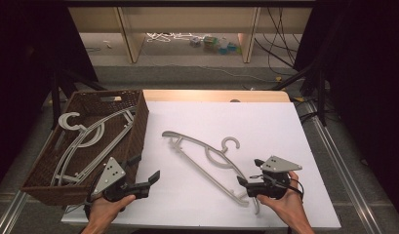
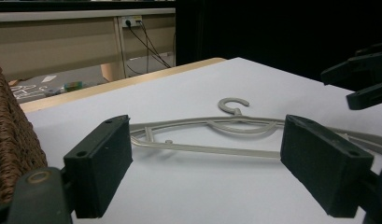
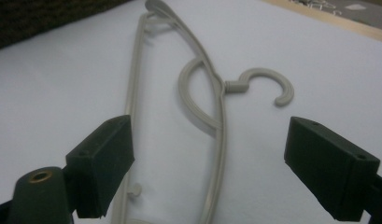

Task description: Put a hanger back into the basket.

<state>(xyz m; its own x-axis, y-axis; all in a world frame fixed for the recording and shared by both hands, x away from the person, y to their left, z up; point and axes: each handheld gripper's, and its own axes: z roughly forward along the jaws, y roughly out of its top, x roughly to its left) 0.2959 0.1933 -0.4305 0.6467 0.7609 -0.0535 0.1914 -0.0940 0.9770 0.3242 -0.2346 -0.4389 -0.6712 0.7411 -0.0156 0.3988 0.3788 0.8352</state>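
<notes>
Matt grey plastic hanger (image 1: 207, 158); rough woven wicker basket (image 1: 137, 129).

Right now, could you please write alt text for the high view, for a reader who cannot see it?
A grey plastic hanger lies flat on a white table, between the open left gripper and open right gripper, each held in a hand. At the left, a brown wicker basket holds more grey hangers.

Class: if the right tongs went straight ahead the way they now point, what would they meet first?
Most likely the grey hanger on the white table; it lies between the open right tongs already.
</notes>
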